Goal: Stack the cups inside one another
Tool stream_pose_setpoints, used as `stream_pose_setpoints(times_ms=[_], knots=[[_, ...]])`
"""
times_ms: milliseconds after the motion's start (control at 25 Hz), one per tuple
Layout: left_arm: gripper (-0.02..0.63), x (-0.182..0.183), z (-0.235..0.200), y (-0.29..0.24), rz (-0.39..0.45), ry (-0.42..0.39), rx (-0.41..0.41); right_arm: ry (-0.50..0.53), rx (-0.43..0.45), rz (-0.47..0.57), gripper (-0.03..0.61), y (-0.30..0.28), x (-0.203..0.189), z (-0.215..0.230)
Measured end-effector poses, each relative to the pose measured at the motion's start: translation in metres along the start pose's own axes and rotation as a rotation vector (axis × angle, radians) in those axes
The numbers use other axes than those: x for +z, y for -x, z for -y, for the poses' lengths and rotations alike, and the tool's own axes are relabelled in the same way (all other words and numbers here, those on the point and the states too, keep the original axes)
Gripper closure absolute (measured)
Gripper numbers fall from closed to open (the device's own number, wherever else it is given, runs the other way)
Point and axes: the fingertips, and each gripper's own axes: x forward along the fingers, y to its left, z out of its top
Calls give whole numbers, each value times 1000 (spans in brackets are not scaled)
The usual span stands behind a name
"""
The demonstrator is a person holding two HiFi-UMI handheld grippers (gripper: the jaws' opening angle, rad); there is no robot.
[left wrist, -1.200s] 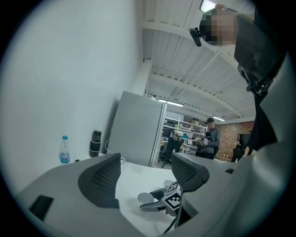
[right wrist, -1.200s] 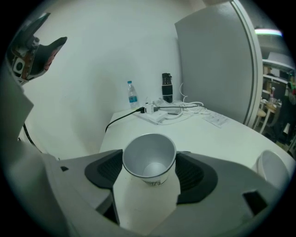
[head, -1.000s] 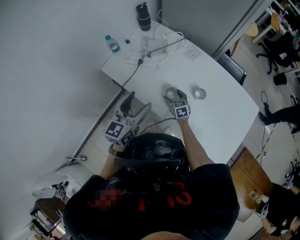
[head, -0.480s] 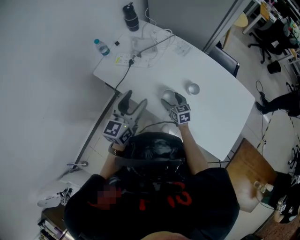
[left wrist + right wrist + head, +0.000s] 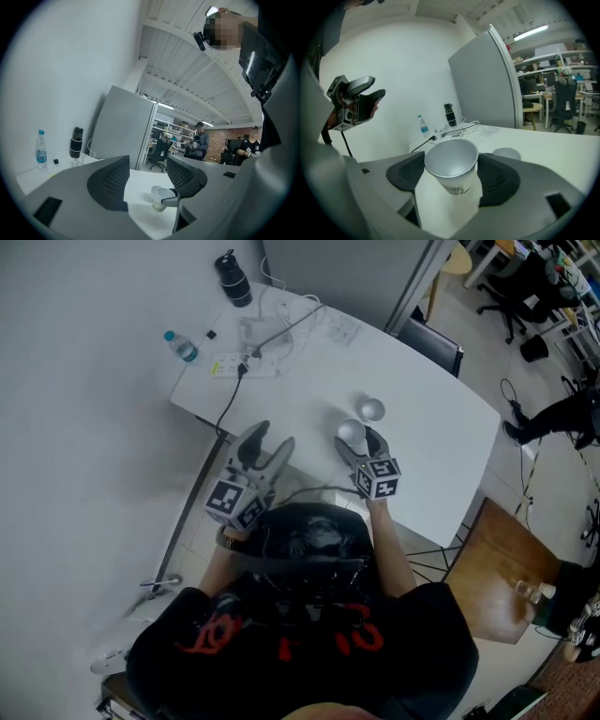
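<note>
Two white paper cups are in play. One cup (image 5: 351, 431) (image 5: 452, 168) sits upright between the jaws of my right gripper (image 5: 362, 448) (image 5: 452, 176), which is shut on it and holds it just above the white table (image 5: 441, 442). The other cup (image 5: 373, 410) (image 5: 506, 153) stands on the table right behind it. My left gripper (image 5: 264, 444) (image 5: 147, 182) hangs off the table's near left edge. Its jaws have just been closing and a gap remains with nothing between them. Both cups (image 5: 159, 197) show small beyond its jaws.
At the table's far corner are a water bottle (image 5: 178, 346), a black flask (image 5: 232, 279), a power strip with cables (image 5: 236, 362) and papers (image 5: 343, 329). A dark chair (image 5: 431, 343) stands behind the table, a wooden stool (image 5: 497, 568) to its right.
My right gripper has lifted the cup and carried it closer to the second cup. The left gripper's jaws have narrowed and it has shifted a little.
</note>
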Motion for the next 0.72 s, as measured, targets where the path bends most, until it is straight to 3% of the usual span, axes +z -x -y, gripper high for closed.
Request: stream_pose_setpoints(times_ms=[280, 320, 720], knots=[[378, -2, 7, -14, -20, -10, -50, 31, -107, 94, 215, 37, 42, 26], [408, -2, 8, -15, -22, -10, -56, 38, -119, 103, 215, 41, 47, 30], [456, -1, 9, -20, -19, -32, -70, 65, -178, 130, 215, 46, 72, 62]])
